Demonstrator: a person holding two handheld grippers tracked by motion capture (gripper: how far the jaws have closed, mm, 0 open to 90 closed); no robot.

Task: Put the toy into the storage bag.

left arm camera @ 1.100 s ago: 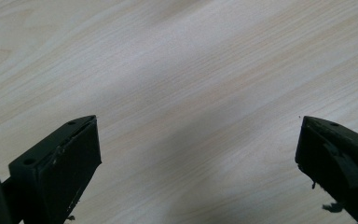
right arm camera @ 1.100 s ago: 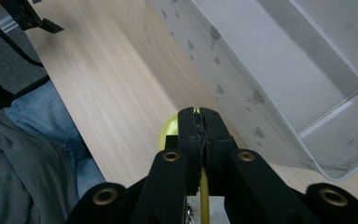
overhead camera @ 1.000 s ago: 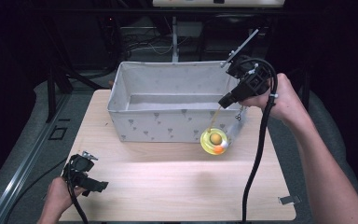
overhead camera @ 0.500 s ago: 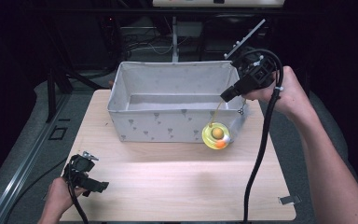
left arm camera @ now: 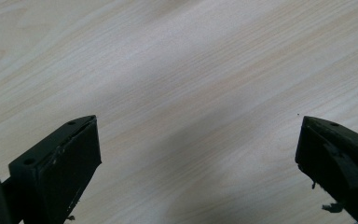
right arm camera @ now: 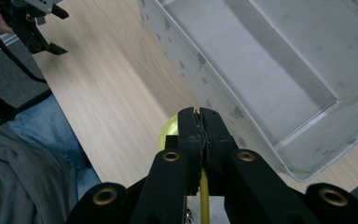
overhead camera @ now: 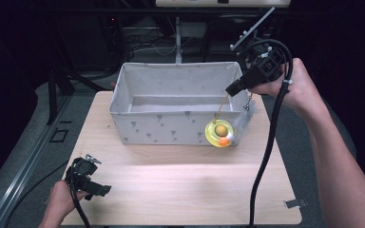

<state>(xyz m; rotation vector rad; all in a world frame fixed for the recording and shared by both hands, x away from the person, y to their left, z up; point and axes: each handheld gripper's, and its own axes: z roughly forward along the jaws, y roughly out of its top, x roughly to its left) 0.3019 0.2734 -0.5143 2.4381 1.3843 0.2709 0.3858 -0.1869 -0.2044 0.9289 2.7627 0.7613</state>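
Lifted higher than a second ago, the right gripper [overhead camera: 232, 88] now hangs above the near right corner of the fabric storage bin [overhead camera: 171, 124], and the toy dangling from it has swung in against the bin's front wall. Its jaws are clenched on a thin yellow cord [overhead camera: 222, 106], which in the right gripper view runs as a yellow strand [right arm camera: 204, 196] up between the two closed black jaws. At the end of that cord hangs a yellow ring toy [overhead camera: 217, 132] with an orange ball at its middle and a small orange bit at its lower edge; a pale feather [overhead camera: 240, 124] and a small dark bell-like piece trail beside it on the right. Whether the ring touches the surface [overhead camera: 180, 190] or hangs just clear of it cannot be told. The bin is pale grey with a small printed pattern, open at the top, standing at the far half of the light wooden surface. Near the front left corner, the left gripper [overhead camera: 100, 190] sits low in the person's left hand [overhead camera: 59, 202], unchanged from a second ago; the left gripper view shows its jaws [left arm camera: 200, 158] spread wide apart over bare wood grain, holding nothing. The right hand [overhead camera: 302, 90] grips its tool from the right, cable looping down across the surface.
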